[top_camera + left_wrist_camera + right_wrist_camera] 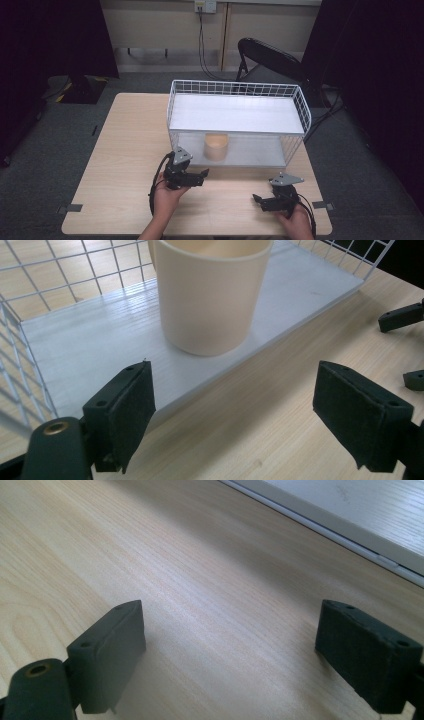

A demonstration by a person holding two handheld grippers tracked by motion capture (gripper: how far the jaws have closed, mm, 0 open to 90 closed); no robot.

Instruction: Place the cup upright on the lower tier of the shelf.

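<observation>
- Pale wood, the table (125, 150) carries everything I work on, with bare space in front of the rack for both my claws.
- White wire, the rack (235, 89) stands at the table's far middle, with a solid upper shelf and a lower board (90, 345) open toward me.
- Cream and smooth, the cup (216, 146) stands upright on that lower board, near its front edge and left of centre.
- My left claw (201, 176) points at the cup from just outside the rack; its jaws stand wide apart, holding nothing.
- My right claw (258, 199) hangs over bare table well to the right, jaws likewise apart and empty.
- I judge this the approach: the left claw is lined up but not yet around the cup.
- Next I must slide forward, low under the upper shelf, straddle the cup, then close.
- The shelf overhead and the wire side wall (20, 355) limit my room; the board's front lip could catch a jaw.
</observation>
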